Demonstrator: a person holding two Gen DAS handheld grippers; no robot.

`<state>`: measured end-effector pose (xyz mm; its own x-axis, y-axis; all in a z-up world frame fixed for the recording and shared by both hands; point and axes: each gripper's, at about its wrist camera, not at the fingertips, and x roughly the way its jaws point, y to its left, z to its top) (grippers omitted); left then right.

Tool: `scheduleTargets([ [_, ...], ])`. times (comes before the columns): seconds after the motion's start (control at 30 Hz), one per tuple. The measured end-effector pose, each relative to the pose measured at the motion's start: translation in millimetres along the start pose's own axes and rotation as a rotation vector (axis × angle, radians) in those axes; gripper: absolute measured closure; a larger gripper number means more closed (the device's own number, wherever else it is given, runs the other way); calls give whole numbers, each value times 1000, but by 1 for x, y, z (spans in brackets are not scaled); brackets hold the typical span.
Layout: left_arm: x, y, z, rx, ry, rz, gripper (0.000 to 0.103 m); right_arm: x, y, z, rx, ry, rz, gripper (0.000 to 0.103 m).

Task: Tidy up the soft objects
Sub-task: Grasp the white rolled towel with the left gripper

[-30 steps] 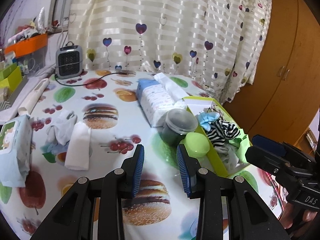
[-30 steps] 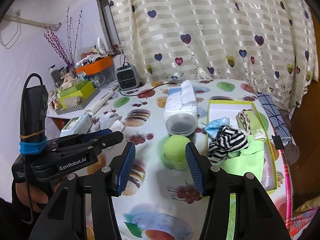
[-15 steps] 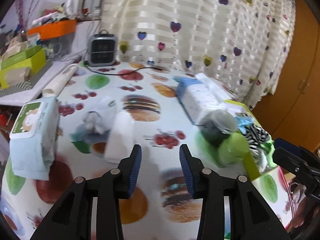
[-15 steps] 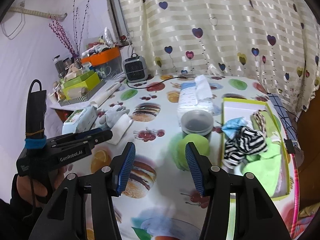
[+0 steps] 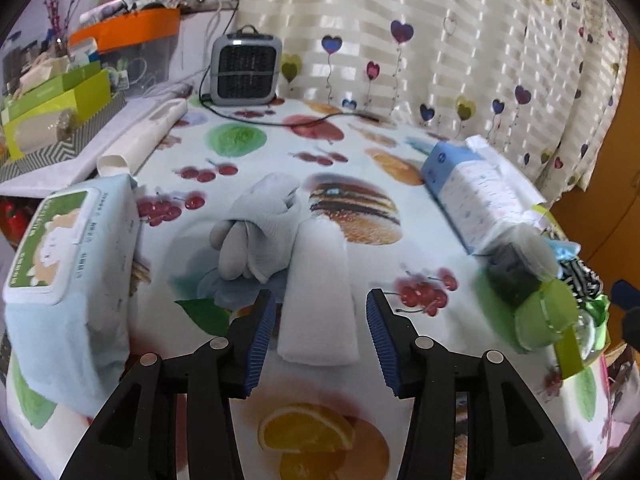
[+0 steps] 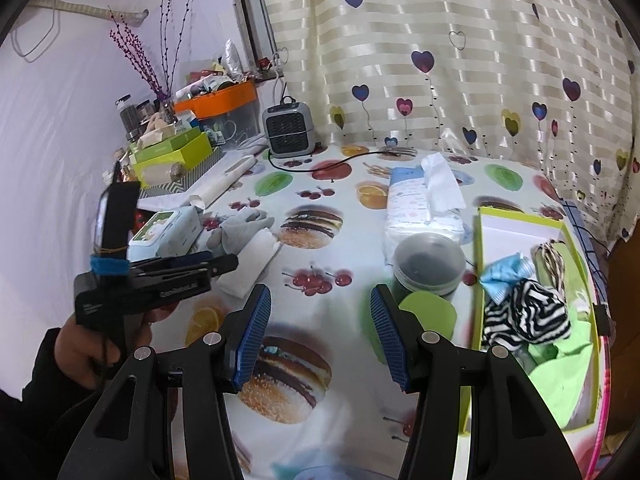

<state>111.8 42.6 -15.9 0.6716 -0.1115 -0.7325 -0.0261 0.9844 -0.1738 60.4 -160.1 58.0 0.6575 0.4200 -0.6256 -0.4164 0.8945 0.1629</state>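
A folded white cloth [image 5: 320, 292] lies on the fruit-print table, with a grey glove [image 5: 260, 232] touching its left side. My left gripper [image 5: 320, 332] is open and empty, its jaws on either side of the cloth's near end. The same cloth [image 6: 252, 264] and glove [image 6: 240, 228] show in the right wrist view, beside the left gripper [image 6: 216, 260]. My right gripper [image 6: 318, 332] is open and empty above the table. A yellow-green box [image 6: 480, 280] at the right holds a striped sock [image 6: 524, 312], a blue cloth [image 6: 504, 276] and green cloth [image 6: 560, 376].
A wet-wipes pack [image 5: 68, 264] lies left of the glove. A tissue pack [image 5: 480, 200], a dark tub [image 6: 428, 264] and its green lid [image 6: 428, 312] sit by the box. A small heater [image 5: 244, 68] and its cable stand at the back. Cluttered boxes [image 5: 56, 104] line the left edge.
My left gripper has swung left from the tub and box to the white cloth, and its jaws have opened wider. My right gripper has also opened wider.
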Motion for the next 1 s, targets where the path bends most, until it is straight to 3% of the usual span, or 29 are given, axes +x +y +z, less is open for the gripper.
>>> scheduleTargets([
  [0.23, 26, -5, -4, 25, 50, 17, 57, 13, 5, 6, -14, 14, 9, 50],
  [0.37, 29, -12, -7, 59, 32, 55, 58, 20, 8, 10, -22, 17, 15, 50],
  [0.43, 28, -14, -8, 66, 34, 46, 74, 22, 9, 12, -25, 17, 19, 50],
  [0.5, 27, -12, -9, 60, 35, 32, 80, 26, 11, 15, -28, 17, 21, 50],
  [0.77, 5, 0, -20, 4, 20, -27, 82, 41, 17, 29, -33, 12, 22, 50],
  [1.0, -30, 15, -19, -28, -50, -50, 82, 73, 32, 43, -42, 42, 60, 50],
])
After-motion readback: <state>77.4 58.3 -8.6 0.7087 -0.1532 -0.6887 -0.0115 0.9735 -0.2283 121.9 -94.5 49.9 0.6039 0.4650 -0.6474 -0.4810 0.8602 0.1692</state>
